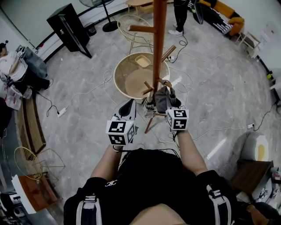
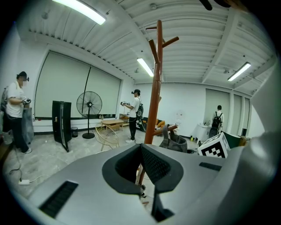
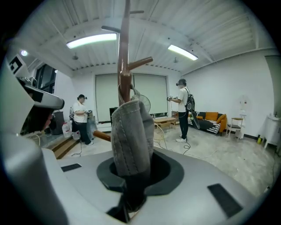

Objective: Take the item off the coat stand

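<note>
Head view: coat stand [image 1: 159, 48] close ahead, round table [image 1: 119, 74] just behind it, cables across grey floor [image 1: 219, 88]. Grey bag [image 1: 163, 100] hangs on low peg. Both forearms stretched forward.

Left gripper view: left gripper [image 2: 141, 147] jaw tips together, nothing held.

Right gripper view: right gripper [image 3: 130, 176] clamped on bag fabric.

Place: large, bare studio-like workroom.
Floor: polished concrete floor [image 1: 79, 132] crossed by loose cables [image 1: 228, 128].
Ceiling: strip lights [image 2: 81, 9].
Furnishings: standing fan [image 2: 89, 105], orange sofa [image 3: 211, 117].
People: person [image 3: 182, 110] wearing headset gear.
</note>
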Demonstrator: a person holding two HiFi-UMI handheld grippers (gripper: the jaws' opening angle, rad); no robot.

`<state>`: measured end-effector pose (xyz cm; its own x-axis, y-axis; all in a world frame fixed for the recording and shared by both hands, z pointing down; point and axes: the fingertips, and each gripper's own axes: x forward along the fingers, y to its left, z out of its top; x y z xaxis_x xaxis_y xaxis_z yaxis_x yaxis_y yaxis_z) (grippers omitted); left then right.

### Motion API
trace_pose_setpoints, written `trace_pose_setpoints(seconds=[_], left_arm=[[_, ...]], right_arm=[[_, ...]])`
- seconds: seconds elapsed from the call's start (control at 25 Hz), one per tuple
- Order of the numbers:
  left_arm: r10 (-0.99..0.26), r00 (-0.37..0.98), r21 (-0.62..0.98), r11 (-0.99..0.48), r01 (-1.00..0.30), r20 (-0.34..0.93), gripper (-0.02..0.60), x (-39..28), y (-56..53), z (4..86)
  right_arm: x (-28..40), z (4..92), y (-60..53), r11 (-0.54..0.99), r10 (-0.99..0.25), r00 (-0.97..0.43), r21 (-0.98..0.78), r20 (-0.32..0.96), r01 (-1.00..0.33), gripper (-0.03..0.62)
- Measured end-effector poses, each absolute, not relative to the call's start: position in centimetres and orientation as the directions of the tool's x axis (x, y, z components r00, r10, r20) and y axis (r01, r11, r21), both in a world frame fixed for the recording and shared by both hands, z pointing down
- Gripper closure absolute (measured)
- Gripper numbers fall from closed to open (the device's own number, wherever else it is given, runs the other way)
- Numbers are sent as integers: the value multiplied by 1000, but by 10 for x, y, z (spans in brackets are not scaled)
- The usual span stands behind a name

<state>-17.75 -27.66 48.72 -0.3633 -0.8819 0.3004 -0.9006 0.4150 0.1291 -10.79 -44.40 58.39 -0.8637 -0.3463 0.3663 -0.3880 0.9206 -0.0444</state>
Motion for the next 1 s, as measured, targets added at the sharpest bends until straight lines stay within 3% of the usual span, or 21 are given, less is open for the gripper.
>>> trace_pose_setpoints(seconds=[0.48,1.0], left_arm=[[-929,-233,134,280,-951,287,565,-151,-312,488],[-961,-40,146,83,-986,275,565,-94,-377,489]], right_arm=[[-62,500,-430,928,-347,-922,-78,173,-364,531],[27,509,-466,836,-522,-827,-67,207,-544,533]])
